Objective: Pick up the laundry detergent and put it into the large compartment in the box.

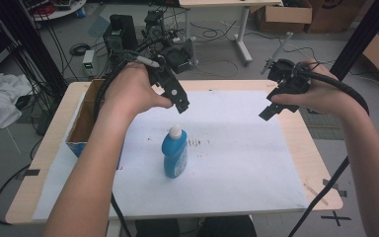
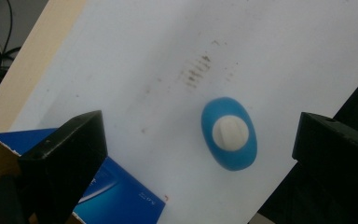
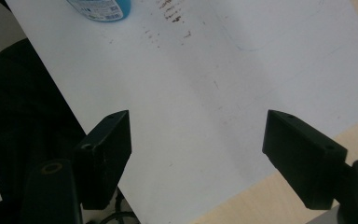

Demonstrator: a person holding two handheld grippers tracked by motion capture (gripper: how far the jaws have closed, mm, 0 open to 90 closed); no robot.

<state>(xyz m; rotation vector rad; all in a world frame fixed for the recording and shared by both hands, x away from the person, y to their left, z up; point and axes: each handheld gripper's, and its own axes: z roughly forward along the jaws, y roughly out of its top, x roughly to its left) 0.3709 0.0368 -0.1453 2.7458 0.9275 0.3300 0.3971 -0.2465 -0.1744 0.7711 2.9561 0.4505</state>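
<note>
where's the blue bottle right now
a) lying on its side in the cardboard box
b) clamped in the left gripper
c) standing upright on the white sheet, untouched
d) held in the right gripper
c: the blue bottle stands upright on the white sheet, with the left gripper open above it.

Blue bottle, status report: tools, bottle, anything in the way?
Left tool open, above blue bottle. Right tool open, off to the side, empty. Bottle upright on white sheet, cap on. Nothing between tool and bottle.

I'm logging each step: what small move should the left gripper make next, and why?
Probably lower the left gripper straight down over the bottle. Its fingers stand open above the white cap, and the bottle stands upright on the white sheet, untouched. The right gripper is open, off to the side.
</note>
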